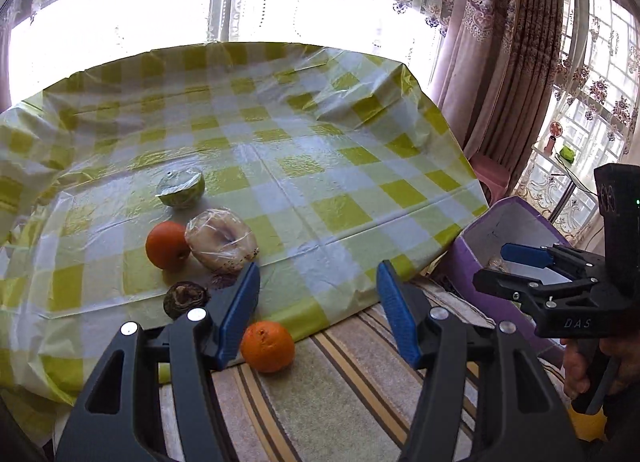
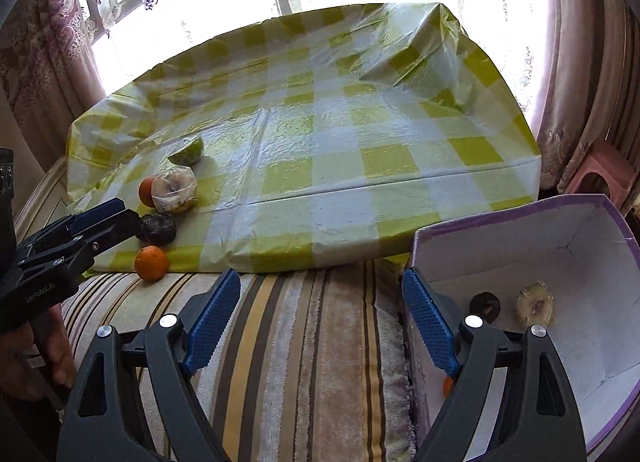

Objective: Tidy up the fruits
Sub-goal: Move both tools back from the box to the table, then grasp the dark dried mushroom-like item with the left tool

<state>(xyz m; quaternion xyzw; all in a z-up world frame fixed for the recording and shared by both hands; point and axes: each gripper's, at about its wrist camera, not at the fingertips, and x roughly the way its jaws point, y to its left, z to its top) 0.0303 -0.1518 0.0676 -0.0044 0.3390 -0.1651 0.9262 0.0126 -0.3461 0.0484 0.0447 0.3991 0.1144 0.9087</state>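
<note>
Near the cloth's front-left corner sit five fruits; one orange touches its edge. Left gripper and right gripper gape, empty. Box holds perhaps three.

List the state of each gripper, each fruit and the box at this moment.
left gripper: open, empty
right gripper: open, empty
near orange: loose, at the cloth's edge
far orange: on the cloth, against the wrapped fruit
green half: wrapped, on the cloth
dark fruit: on the cloth
purple box: open, some fruit inside
</note>
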